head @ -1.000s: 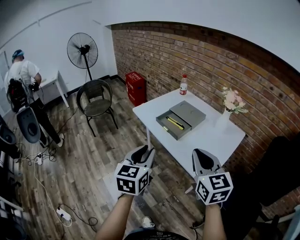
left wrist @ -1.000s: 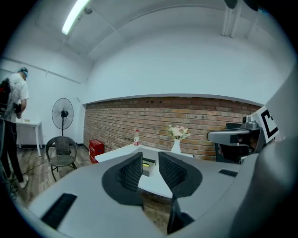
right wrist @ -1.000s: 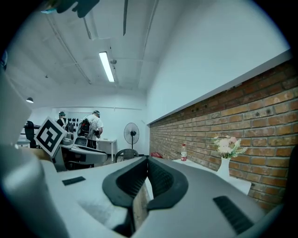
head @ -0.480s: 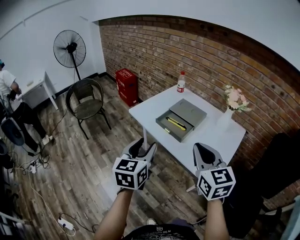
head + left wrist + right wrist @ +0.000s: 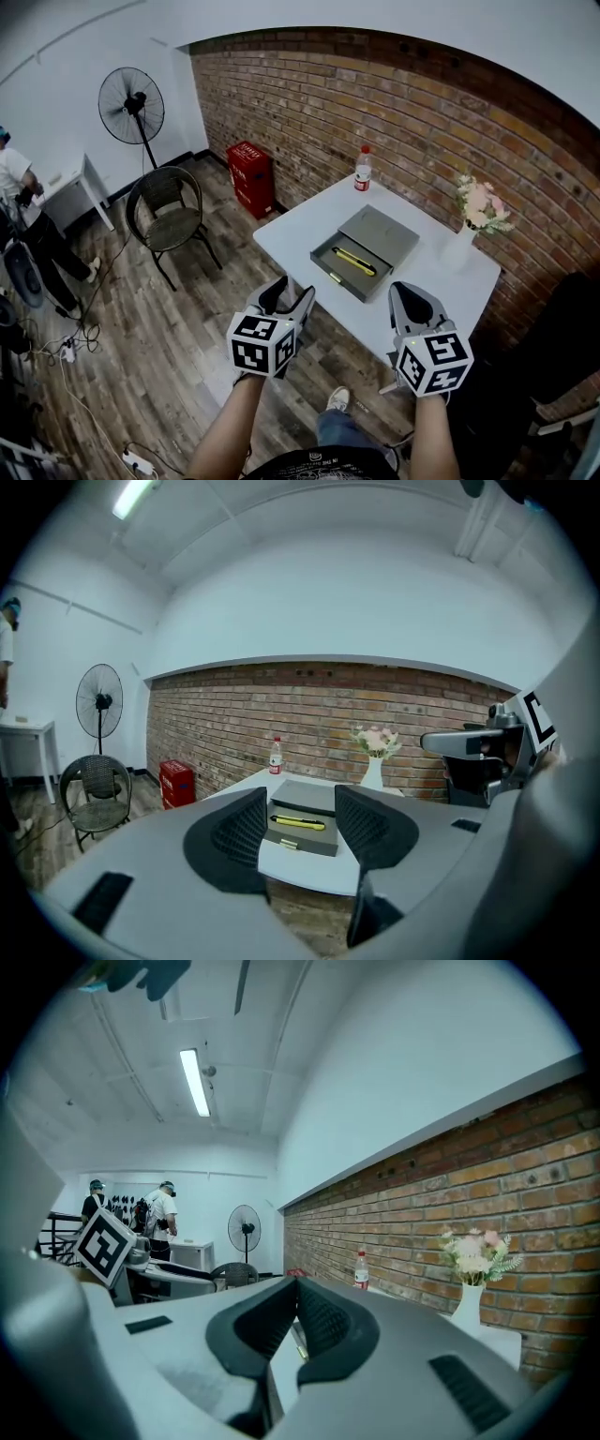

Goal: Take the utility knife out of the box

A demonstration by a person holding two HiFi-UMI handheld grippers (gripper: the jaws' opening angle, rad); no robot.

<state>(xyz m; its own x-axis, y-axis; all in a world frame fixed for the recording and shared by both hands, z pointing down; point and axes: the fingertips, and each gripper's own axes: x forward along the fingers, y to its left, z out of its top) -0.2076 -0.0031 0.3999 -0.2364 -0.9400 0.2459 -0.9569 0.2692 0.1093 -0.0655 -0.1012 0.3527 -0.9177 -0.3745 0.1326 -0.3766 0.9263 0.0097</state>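
Note:
An open grey box (image 5: 339,273) lies on the white table (image 5: 300,234), its lid (image 5: 382,232) set beside it. Inside lies the yellow utility knife (image 5: 354,261). Both grippers hang over the wooden floor, short of the table's near edge and apart from the box. My left gripper (image 5: 288,293) is open and empty; its jaws have just been opening. In the left gripper view the knife (image 5: 298,822) and box (image 5: 302,842) show far off between the spread left gripper (image 5: 300,806) jaws. My right gripper (image 5: 406,292) is shut with nothing held; its pads meet (image 5: 296,1288).
A bottle (image 5: 362,169) and a vase of flowers (image 5: 473,225) stand at the table's far side by the brick wall. A chair (image 5: 169,211), a fan (image 5: 131,94) and a red crate (image 5: 248,169) are to the left. A person (image 5: 19,187) stands far left. Cables cross the floor.
Both grippers and the view have come closer to the table. The left jaws have spread from nearly closed to wide. The right jaws stay together.

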